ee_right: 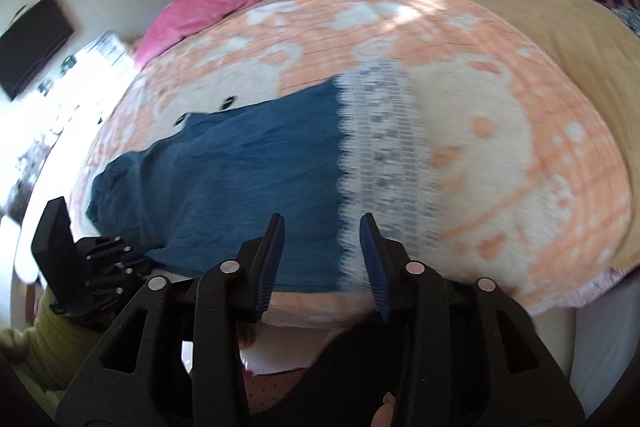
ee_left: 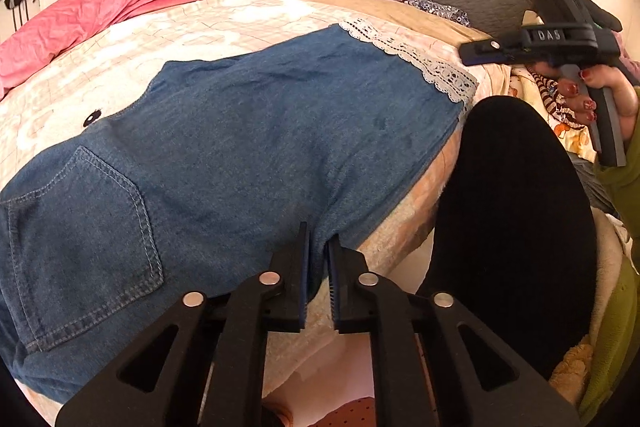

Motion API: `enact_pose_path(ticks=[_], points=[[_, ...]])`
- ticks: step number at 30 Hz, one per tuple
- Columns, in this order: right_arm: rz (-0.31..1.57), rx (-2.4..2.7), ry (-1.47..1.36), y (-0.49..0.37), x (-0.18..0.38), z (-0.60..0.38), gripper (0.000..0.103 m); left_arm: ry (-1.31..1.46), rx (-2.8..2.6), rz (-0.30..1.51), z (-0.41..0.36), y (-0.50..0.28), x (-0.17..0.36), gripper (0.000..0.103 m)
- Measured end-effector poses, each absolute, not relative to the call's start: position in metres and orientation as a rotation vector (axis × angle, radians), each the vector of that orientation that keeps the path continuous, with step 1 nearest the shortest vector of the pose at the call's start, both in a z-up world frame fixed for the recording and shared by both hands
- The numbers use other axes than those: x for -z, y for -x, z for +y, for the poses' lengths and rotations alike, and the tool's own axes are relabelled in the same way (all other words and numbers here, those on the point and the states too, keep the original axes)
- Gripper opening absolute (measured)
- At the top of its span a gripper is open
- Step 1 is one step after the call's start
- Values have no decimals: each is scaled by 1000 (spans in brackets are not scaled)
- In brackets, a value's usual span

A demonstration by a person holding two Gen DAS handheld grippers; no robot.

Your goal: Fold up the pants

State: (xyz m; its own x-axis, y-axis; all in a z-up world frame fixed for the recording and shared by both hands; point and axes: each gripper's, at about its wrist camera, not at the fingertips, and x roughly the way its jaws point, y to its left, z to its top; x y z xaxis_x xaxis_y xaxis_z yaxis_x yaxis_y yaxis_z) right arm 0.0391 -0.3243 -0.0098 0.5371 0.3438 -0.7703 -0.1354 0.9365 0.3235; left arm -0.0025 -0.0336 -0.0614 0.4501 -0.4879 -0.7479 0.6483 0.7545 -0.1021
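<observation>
Left claw [ee_left: 318, 259] pinching denim pants [ee_left: 240, 131] edge, right claw [ee_right: 322, 247] spread apart, hovering level over lace hem [ee_right: 380, 163]

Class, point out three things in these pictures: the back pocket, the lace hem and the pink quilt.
Back pocket [ee_left: 86, 247]: left wrist view, middle of the stitched patch.
Lace hem [ee_right: 384, 163]: right wrist view, middle of the white band.
Pink quilt [ee_left: 120, 3]: left wrist view, its flat stretch.

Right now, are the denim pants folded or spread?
Folded once lengthwise, it seems: the pants lie flat on the blanket showing one leg width, one back pocket and one lace hem. No crosswise fold yet.
</observation>
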Motion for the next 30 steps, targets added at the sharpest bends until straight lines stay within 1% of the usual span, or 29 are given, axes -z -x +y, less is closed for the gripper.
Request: enact_pose_path(ticks=[1, 3, 5, 7, 8, 10, 13, 15, 18, 20, 22, 23, 25, 28, 30], points=[[974, -315, -241, -43, 12, -316, 38, -209, 713, 860, -34, 4, 62, 21], [1011, -383, -270, -53, 22, -297, 38, -214, 714, 867, -36, 7, 63, 25], [1059, -377, -241, -58, 34, -282, 43, -213, 706, 871, -35, 10, 62, 25], [1159, -324, -222, -61, 58, -275, 44, -193, 707, 873, -31, 13, 59, 26], [1173, -319, -233, -60, 64, -275, 44, -182, 707, 867, -28, 14, 56, 27], [1158, -324, -256, -54, 66, -278, 44, -141, 694, 849, -17, 16, 48, 39], [1157, -324, -283, -49, 62, -282, 44, -93, 631, 813, 1, 15, 34, 45], [1114, -313, -242, -44, 49, -279, 44, -93, 537, 806, 12, 12, 29, 47], [1048, -364, -210, -44, 35, -268, 50, -83, 412, 828, 28, 1, 31, 52], [1057, -370, -205, -49, 39, -262, 56, -70, 320, 852, 40, -8, 37, 53], [1121, -335, -193, -55, 54, -259, 60, -37, 209, 881, 58, -18, 47, 53], [1160, -317, -204, -57, 64, -261, 60, -8, 200, 891, 64, -21, 49, 53], [1141, -330, -226, -56, 67, -262, 61, 79, 220, 886, 75, -23, 48, 54], [1091, -372, -268, -52, 52, -274, 62, 114, 272, 852, 73, -20, 35, 61], [1008, -355, -266, -52, 34, -290, 62, 123, 333, 803, 67, -20, 18, 61]])
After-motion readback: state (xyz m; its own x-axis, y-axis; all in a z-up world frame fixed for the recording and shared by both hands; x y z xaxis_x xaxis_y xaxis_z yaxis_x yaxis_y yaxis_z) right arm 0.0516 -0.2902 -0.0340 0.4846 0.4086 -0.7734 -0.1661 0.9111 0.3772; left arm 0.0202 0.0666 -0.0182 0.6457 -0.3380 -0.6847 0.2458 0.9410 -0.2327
